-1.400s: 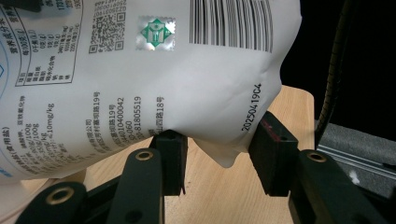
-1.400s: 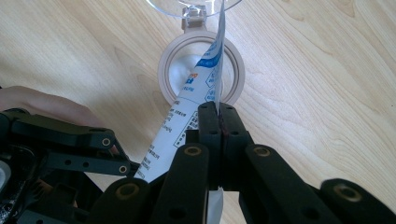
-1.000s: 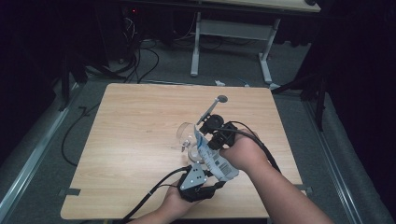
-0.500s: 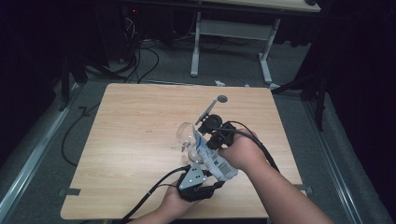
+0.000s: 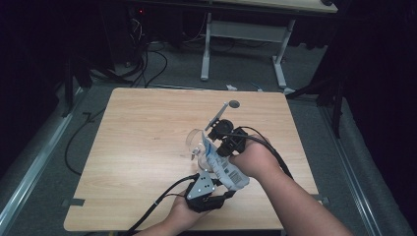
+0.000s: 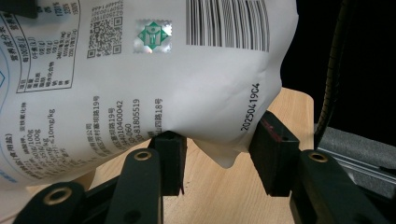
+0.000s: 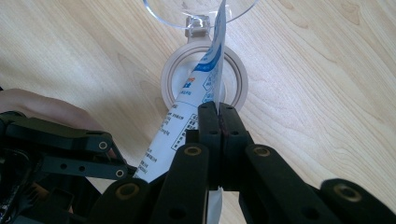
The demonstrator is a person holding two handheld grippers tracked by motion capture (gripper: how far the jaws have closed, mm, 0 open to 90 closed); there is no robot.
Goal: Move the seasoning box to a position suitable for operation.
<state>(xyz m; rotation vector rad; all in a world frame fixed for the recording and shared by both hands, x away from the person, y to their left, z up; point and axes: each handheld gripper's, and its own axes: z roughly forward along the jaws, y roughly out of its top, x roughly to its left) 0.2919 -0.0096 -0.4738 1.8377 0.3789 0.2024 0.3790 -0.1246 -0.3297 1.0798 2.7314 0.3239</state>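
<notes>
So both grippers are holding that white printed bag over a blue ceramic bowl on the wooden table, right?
Not quite: the container is no blue ceramic bowl but a clear, see-through one with a round lid, as the right gripper view shows. The rest holds: the left gripper and right gripper hold the white printed bag over the wooden table.

A laboratory-style recording space: a bare wooden tabletop [image 5: 147, 147] stands on grey carpet, with black cables [image 5: 147, 64] trailing across the floor beyond its far edge, a white-legged desk frame [image 5: 246, 39] behind, and dark curtained surroundings.
</notes>
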